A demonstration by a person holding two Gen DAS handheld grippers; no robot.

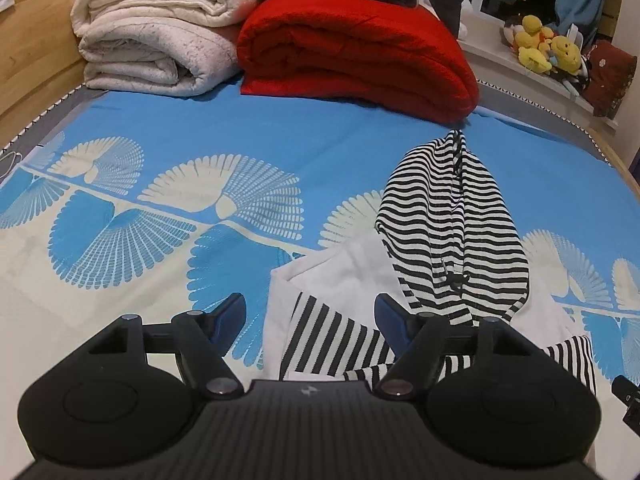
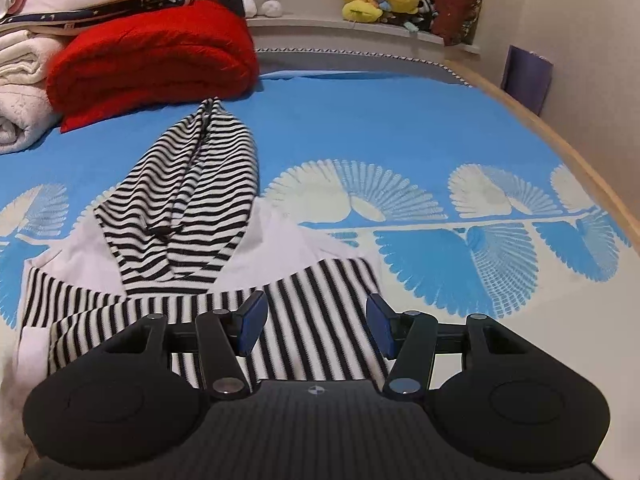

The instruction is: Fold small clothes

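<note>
A small black-and-white striped hooded top point(image 1: 448, 216) lies on the blue patterned bedspread point(image 1: 200, 152), hood pointing to the far side, white panels beside the hood. It also shows in the right wrist view point(image 2: 188, 208). My left gripper point(image 1: 310, 314) is open and empty, low over the top's near left edge, with a striped sleeve between its blue fingers point(image 1: 232, 312). My right gripper point(image 2: 316, 316) is open and empty, above the striped folded part at the top's near right side.
A folded red blanket point(image 1: 352, 60) and cream blankets point(image 1: 160, 36) are stacked at the far side of the bed. Plush toys point(image 2: 380, 0) sit on the window ledge. The bed's wooden edge point(image 2: 568, 148) runs along the right.
</note>
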